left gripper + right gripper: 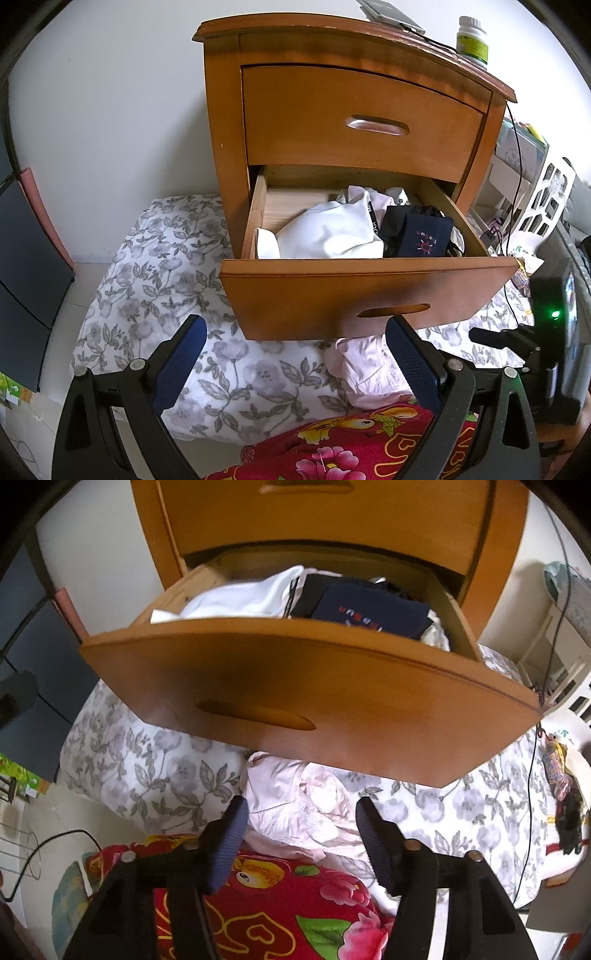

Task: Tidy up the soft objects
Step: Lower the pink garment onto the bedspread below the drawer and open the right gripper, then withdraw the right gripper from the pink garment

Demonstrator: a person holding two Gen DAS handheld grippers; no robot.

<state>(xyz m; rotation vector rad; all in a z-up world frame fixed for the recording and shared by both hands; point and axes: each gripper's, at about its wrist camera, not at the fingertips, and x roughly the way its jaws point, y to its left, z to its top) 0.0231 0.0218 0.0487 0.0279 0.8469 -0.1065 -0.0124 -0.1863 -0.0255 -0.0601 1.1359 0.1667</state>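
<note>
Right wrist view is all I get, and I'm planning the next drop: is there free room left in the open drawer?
Observer: Yes. The drawer shows bare wood at its back left.
Operator: Anything on top of the nightstand?
Observer: A white bottle stands at its right end.
Operator: And the left gripper?
Observer: The left gripper is open, with nothing between its fingers, and hovers in front of the drawer.
</note>
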